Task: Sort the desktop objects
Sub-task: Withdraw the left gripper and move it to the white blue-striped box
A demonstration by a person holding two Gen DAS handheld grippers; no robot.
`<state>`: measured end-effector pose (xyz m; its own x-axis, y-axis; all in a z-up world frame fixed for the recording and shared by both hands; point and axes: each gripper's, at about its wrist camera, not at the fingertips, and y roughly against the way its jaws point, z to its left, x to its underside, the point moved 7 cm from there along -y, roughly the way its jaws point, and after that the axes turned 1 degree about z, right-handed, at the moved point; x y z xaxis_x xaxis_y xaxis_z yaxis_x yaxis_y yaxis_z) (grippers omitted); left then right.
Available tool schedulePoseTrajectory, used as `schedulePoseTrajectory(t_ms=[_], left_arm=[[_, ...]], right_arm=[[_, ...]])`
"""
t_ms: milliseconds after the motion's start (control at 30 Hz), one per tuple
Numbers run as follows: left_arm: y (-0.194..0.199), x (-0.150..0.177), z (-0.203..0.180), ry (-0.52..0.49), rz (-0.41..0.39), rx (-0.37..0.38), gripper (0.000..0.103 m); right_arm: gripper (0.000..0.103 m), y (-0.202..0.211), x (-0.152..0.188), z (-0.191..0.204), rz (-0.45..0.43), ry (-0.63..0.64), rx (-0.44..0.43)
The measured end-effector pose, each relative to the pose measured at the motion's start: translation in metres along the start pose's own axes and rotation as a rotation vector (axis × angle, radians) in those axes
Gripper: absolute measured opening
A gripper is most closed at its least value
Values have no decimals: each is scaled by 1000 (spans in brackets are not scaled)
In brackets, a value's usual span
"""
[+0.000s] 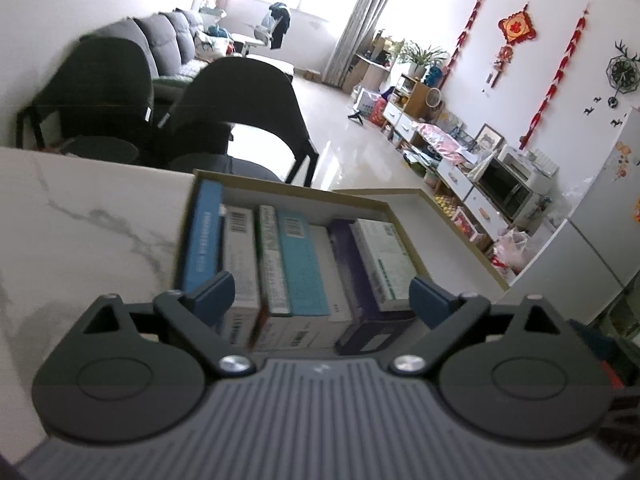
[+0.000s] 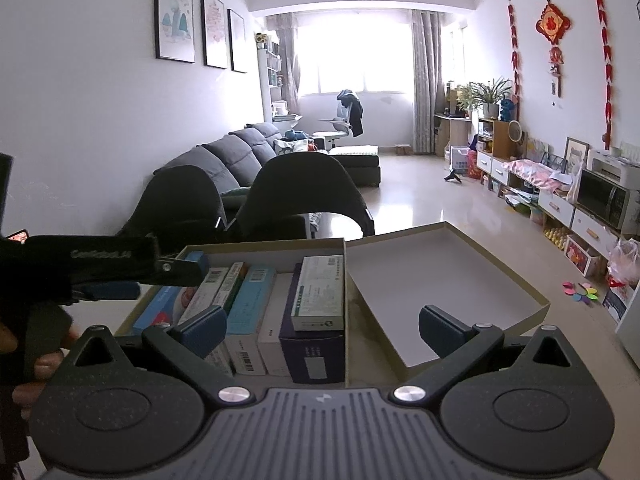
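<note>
A home living room: beyond the fingers stand a grey sofa (image 2: pixel 240 152), framed pictures (image 2: pixel 200 28), a curtained window (image 2: pixel 352 56) and a low media cabinet (image 2: pixel 560 204).

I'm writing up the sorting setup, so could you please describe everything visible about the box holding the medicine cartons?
The cardboard box is shallow, tan outside and white inside, resting open on the marble table at its far edge. Cartons stand packed side by side across it, with a white-green carton lying on a dark purple one. The empty lid sits against its right side.
</note>
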<state>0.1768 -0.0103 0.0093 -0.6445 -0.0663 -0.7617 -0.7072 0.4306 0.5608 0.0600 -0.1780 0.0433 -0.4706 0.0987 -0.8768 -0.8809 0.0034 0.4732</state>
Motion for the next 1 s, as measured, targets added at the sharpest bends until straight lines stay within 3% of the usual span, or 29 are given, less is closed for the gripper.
schedulePoseTrajectory(t_ms=[333,567,1000], left_arm=[[33,10,24,-29,-20,-29,98],[57,31,54,-89,-11,-107,98],[80,76,113,-55,41,-208,95]], right_arm=[[103,11,5,20,-7,19,-21],[103,19,11,30,-11,31,-36],[103,22,22,51,-1,55,-63]])
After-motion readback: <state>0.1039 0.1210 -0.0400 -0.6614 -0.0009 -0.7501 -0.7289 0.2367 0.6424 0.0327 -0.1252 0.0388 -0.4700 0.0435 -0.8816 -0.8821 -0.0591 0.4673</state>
